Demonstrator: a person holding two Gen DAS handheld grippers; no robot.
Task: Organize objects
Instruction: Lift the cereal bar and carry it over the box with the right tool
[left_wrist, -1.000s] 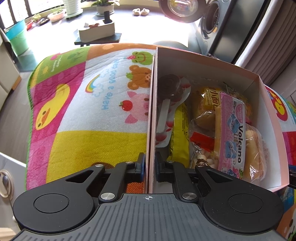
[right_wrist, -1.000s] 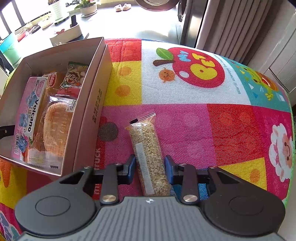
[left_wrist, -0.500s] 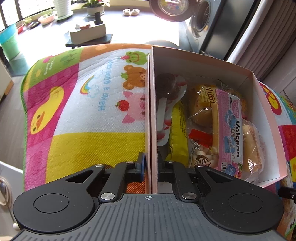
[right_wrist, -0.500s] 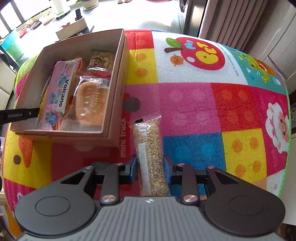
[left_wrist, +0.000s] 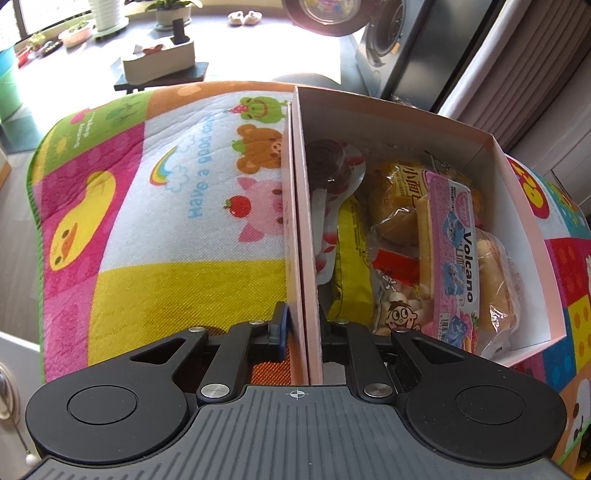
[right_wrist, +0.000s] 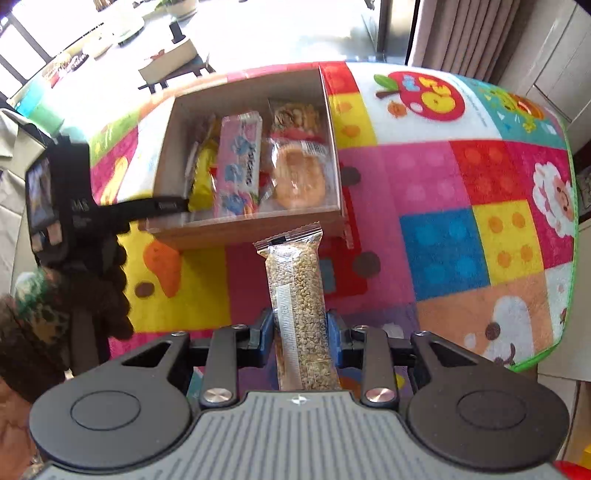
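Left wrist: left gripper (left_wrist: 302, 328) clamped on the box (left_wrist: 300, 221) wall, box sitting on the mat (left_wrist: 147, 206), full of snacks; right wrist: right gripper (right_wrist: 300, 332) pinching the grain bar (right_wrist: 297, 295), held just short of the box.

The right gripper (right_wrist: 300, 332) clamps a cereal bar (right_wrist: 299, 299) that points toward 12 o'clock. At its 10 o'clock, the left gripper (left_wrist: 301, 325) pinches the box wall (left_wrist: 299, 236), one finger on each side.
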